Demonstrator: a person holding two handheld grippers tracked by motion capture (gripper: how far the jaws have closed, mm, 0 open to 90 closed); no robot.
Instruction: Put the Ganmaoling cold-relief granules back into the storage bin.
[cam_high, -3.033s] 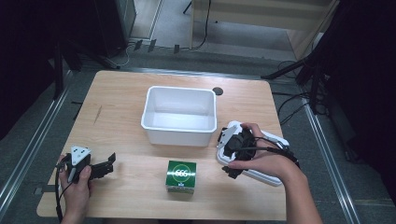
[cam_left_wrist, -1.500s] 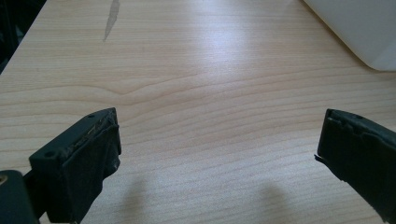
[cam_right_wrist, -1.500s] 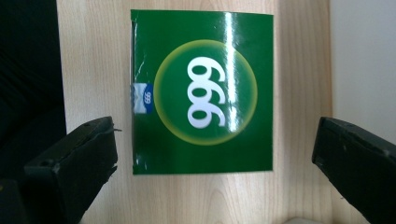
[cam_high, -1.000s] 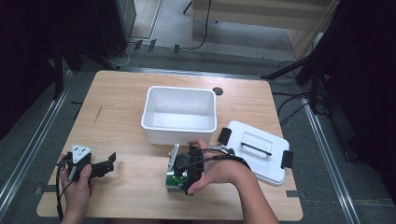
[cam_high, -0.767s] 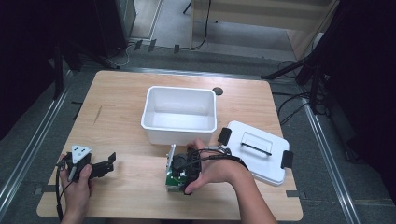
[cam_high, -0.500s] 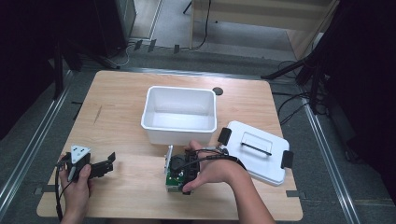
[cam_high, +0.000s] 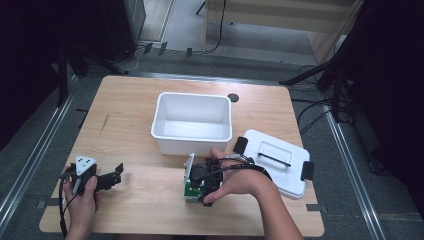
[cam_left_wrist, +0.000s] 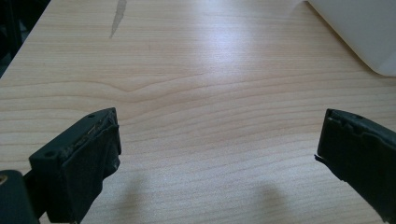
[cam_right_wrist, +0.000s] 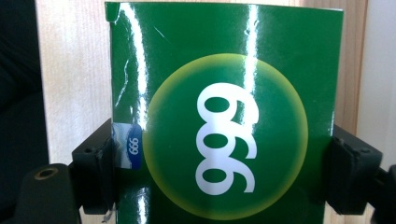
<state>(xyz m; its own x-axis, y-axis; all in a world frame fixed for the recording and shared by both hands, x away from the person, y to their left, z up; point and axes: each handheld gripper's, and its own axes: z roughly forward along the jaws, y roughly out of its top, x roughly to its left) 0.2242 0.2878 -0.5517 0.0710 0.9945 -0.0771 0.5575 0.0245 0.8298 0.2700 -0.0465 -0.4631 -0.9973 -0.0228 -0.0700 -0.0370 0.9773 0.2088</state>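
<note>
A glossy green box (cam_right_wrist: 224, 116) with a yellow disc and white "999" print lies on the wooden table (cam_high: 135, 110), in front of the white bin. My right gripper (cam_right_wrist: 222, 172) reaches down over the green box (cam_high: 191, 190). Its jaws have just been closing, and both black pads (cam_right_wrist: 100, 172) now press the box's two sides. In the high view the right gripper (cam_high: 199, 181) and hand cover most of the box. My left gripper (cam_high: 116, 175) rests at the table's front left, held in a hand. The left gripper (cam_left_wrist: 217, 149) stands open over bare wood.
An empty white plastic bin (cam_high: 192, 142) stands in the middle of the table. Its white lid (cam_high: 280, 170), with black clips and a handle, lies flat to the right of the box. A corner of the bin (cam_left_wrist: 364, 37) shows in the left gripper view.
My right hand has left the white lid and come left onto the green box, then settled its jaws around it. The left gripper has stayed put.
</note>
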